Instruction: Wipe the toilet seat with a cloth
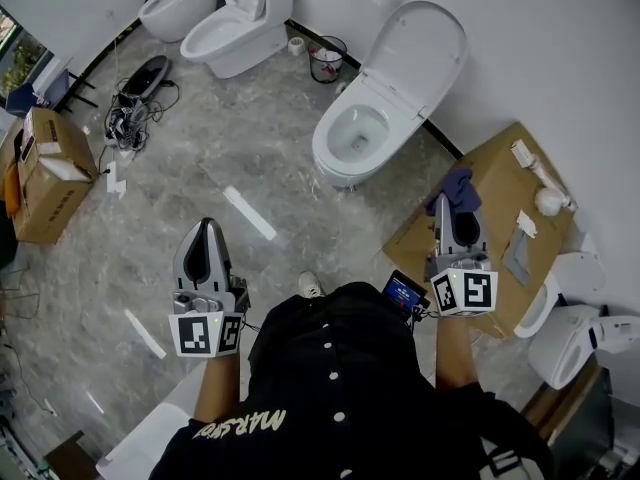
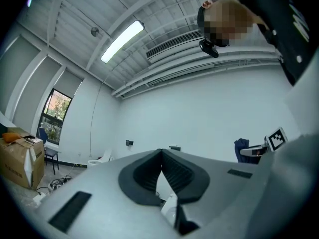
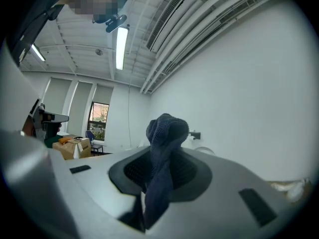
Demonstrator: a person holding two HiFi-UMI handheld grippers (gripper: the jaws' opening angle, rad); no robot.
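Right gripper (image 1: 452,208): jaws pinched on the cloth (image 3: 167,133).
Cloth: dark blue, knit-textured, bunched into a knob above the jaw tips, with a tail hanging down between the pads.
Left gripper (image 1: 207,230): jaws pressed together at the tips, nothing between them; well apart to the right gripper's left.
Toilet seat (image 1: 330,150): white oval ring on the bowl, lid (image 1: 415,53) raised; ahead and left of the right gripper, clear of the cloth.
Cardboard box (image 1: 500,173): brown, beneath the right gripper.
Writing: white letters on the person's black shirt (image 1: 330,388), behind both grippers, begin "MARS"; the rest is unclear.
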